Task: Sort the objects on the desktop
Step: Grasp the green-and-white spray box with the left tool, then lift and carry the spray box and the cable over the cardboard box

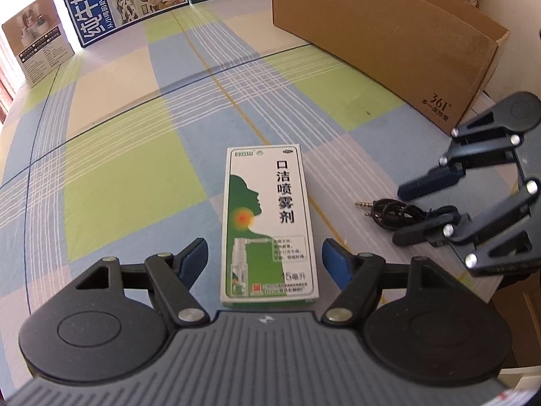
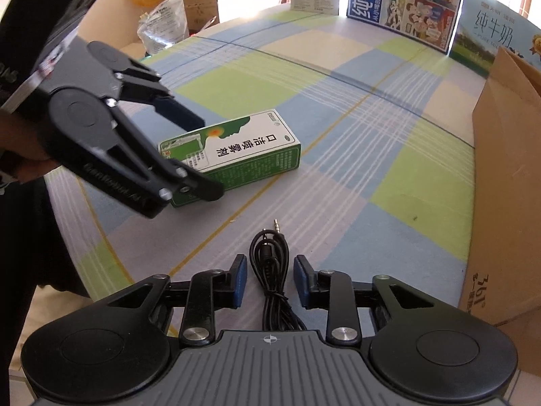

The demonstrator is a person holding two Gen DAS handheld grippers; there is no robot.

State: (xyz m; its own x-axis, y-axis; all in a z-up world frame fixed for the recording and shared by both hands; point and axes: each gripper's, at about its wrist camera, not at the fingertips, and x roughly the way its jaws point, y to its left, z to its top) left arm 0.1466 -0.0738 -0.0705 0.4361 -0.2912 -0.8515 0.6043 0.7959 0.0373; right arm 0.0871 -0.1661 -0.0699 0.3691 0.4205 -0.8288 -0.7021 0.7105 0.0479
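Note:
A white and green spray box (image 1: 268, 223) lies flat on the checked tablecloth, also in the right wrist view (image 2: 236, 150). My left gripper (image 1: 264, 260) is open, its blue-padded fingers on either side of the box's near end, apart from it. A coiled black audio cable (image 2: 270, 270) with bare jack plugs lies to the box's right, also in the left wrist view (image 1: 395, 211). My right gripper (image 2: 267, 282) is open, its fingers on either side of the cable, apart from it.
A large open brown cardboard box (image 1: 389, 34) stands at the far right of the table (image 1: 135, 155). Milk cartons (image 1: 111, 0) and a small white box (image 1: 37, 40) stand along the far edge. Bags and boxes (image 2: 169, 6) sit beyond the table.

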